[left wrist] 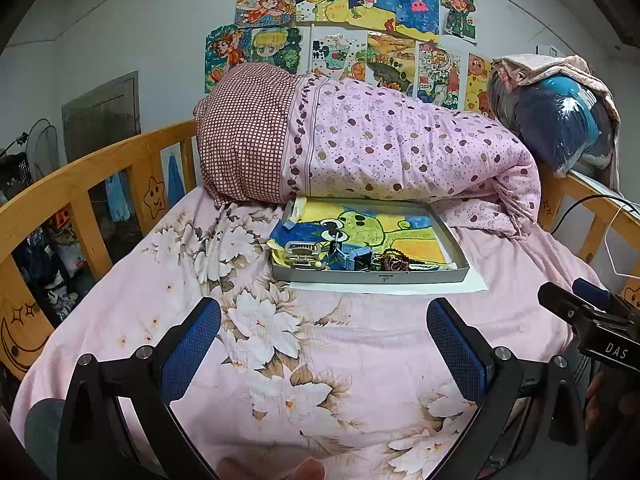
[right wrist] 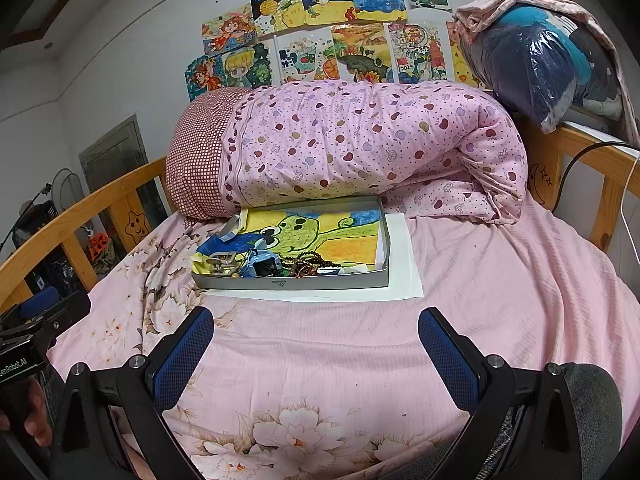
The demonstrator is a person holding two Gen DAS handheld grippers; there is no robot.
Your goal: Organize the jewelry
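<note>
Jewelry (left wrist: 362,259) lies heaped along the near edge of a shallow grey tray (left wrist: 456,236) on the bed, straight ahead of both grippers. Left gripper (left wrist: 324,344) and right gripper (right wrist: 316,344) hover wide open, empty, well short of it; neither is clearly nearer.

Both the left gripper (left wrist: 324,344) and right gripper (right wrist: 316,344) hover level, fingers (left wrist: 192,348) spread wide, holding nothing.
</note>
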